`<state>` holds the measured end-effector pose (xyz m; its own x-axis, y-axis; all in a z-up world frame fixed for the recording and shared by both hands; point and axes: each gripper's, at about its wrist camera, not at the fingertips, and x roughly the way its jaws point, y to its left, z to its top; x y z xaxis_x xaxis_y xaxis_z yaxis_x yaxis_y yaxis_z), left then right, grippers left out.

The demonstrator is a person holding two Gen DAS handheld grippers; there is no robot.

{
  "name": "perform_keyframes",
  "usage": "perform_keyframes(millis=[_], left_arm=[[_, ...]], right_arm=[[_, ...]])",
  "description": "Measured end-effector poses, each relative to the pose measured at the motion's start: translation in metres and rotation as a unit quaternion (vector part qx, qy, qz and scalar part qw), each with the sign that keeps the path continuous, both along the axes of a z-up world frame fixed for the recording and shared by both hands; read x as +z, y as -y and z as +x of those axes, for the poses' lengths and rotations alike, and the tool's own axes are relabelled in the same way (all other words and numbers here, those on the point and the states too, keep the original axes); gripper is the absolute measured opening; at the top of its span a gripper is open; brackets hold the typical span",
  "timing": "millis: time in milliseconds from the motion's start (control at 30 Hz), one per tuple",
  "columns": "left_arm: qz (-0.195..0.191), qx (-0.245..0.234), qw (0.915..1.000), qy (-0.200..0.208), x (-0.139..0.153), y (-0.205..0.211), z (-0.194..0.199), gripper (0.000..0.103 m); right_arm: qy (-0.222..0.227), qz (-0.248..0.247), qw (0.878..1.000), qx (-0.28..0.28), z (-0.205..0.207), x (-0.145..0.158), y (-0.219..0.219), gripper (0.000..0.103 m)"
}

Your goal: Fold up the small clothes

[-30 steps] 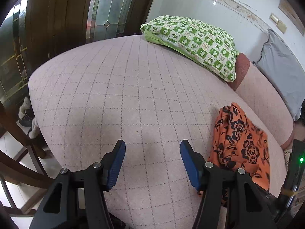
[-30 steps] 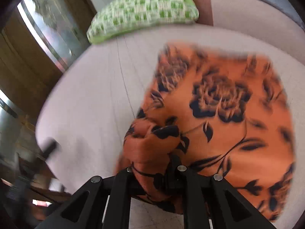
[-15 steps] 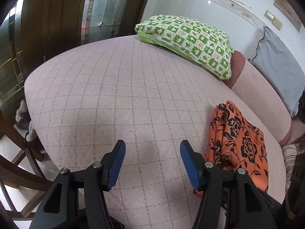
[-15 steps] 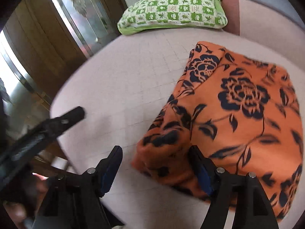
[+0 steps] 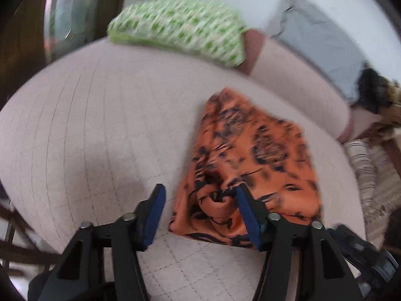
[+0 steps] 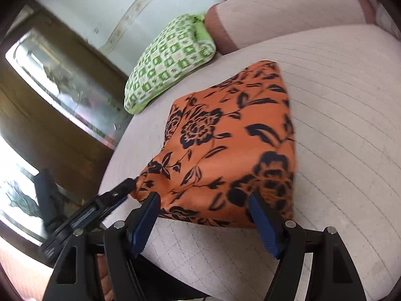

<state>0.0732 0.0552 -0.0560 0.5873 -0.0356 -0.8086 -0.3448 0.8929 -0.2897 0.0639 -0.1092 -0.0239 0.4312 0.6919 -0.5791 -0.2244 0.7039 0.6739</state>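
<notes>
An orange garment with black flowers (image 5: 250, 150) lies folded on the pink quilted sofa seat (image 5: 87, 125). My left gripper (image 5: 199, 215) is open, its jaws astride the garment's bunched near-left corner. In the right wrist view the garment (image 6: 225, 138) lies flat as a rough rectangle. My right gripper (image 6: 204, 219) is open and empty at the garment's near edge. The left gripper (image 6: 117, 195) shows there at the garment's left corner.
A green checked pillow (image 5: 180, 27) lies at the back of the seat, also in the right wrist view (image 6: 170, 60). A grey cushion (image 5: 315, 42) leans on the backrest. Dark wood and glass doors (image 6: 50, 100) stand to the left. The seat's front edge is close below both grippers.
My right gripper opened, let go of the garment and drew back to its near edge. My left gripper moved right, so its open jaws now straddle the garment's corner.
</notes>
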Motion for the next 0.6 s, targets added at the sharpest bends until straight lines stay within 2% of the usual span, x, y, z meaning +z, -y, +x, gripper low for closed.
perform_keyframes(millis=[33,67,200,267,300,367,467,567,600], left_arm=[[-0.013,-0.001,0.9995,-0.030,-0.011,-0.003,0.003,0.014],[-0.039,0.008,0.9976,-0.057,-0.024,-0.008,0.005,0.007],[-0.109,0.044,0.9913,-0.059,-0.035,-0.030,-0.005,0.010],[-0.118,0.045,0.9901,-0.061,-0.035,-0.033,-0.008,0.012],[-0.122,0.047,0.9896,-0.061,-0.033,-0.035,-0.009,0.017],[-0.105,0.057,0.9907,-0.066,-0.026,-0.039,-0.016,0.023],[-0.054,0.060,0.9952,-0.056,-0.001,-0.036,-0.024,0.022],[0.004,0.040,0.9991,-0.015,0.033,-0.018,-0.026,0.023],[0.026,0.020,0.9995,0.002,0.044,-0.007,-0.023,0.026]], right_arm=[[-0.001,0.004,1.000,-0.001,0.001,-0.001,0.003,0.076],[0.000,0.008,1.000,-0.002,0.001,-0.001,0.006,0.076],[-0.010,0.021,1.000,0.007,0.009,-0.007,0.007,0.076],[-0.026,0.035,0.999,0.005,0.011,-0.015,0.014,0.076],[-0.035,0.046,0.998,0.003,0.014,-0.019,0.018,0.076],[-0.049,0.070,0.996,-0.003,0.017,-0.023,0.027,0.076],[-0.060,0.091,0.994,-0.018,0.019,-0.026,0.042,0.076],[-0.073,0.116,0.990,-0.040,0.019,-0.033,0.056,0.076],[-0.078,0.123,0.988,-0.045,0.021,-0.035,0.060,0.076]])
